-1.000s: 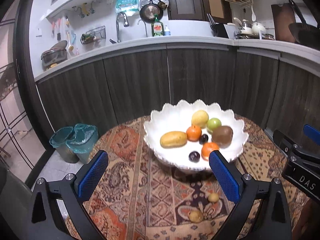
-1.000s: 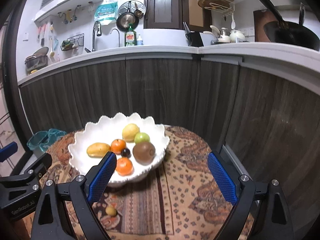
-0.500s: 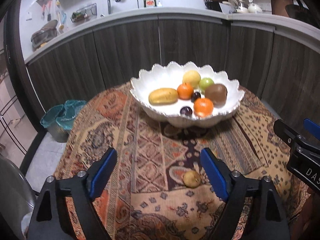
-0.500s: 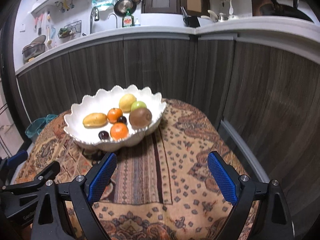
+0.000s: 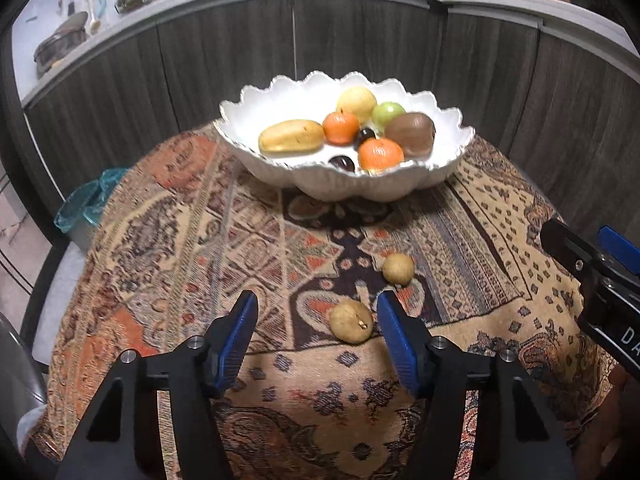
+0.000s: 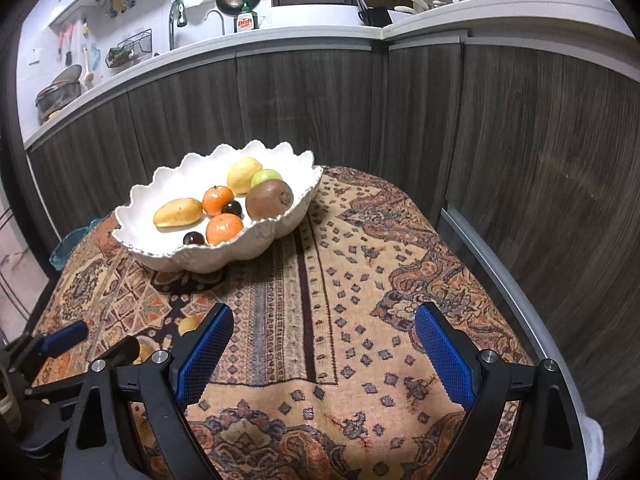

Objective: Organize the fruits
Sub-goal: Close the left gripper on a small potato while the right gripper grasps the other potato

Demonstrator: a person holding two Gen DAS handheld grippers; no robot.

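Observation:
A white scalloped bowl [image 5: 256, 120] [image 6: 168, 184] on the patterned tablecloth holds several fruits: a yellow mango [image 5: 291, 136], two oranges, a kiwi [image 5: 411, 134], a green fruit, a pale yellow fruit and two dark plums. Two small tan fruits lie on the cloth in front of it: one [image 5: 351, 321] between my left gripper's open fingers, near the right finger, and one [image 5: 398, 269] just beyond. My left gripper [image 5: 316, 332] is open and low over the cloth. My right gripper [image 6: 324, 350] is open and empty, over bare cloth to the right.
The round table's edge [image 6: 492, 256] curves close on the right, with dark wood cabinets [image 6: 320, 100] behind. A teal-lined bin [image 5: 86, 204] stands on the floor at the left. The right gripper's body [image 5: 596, 280] shows at the left view's right edge.
My left gripper has dropped and moved forward to straddle the nearer tan fruit. My right gripper has lowered and tilted down toward the cloth.

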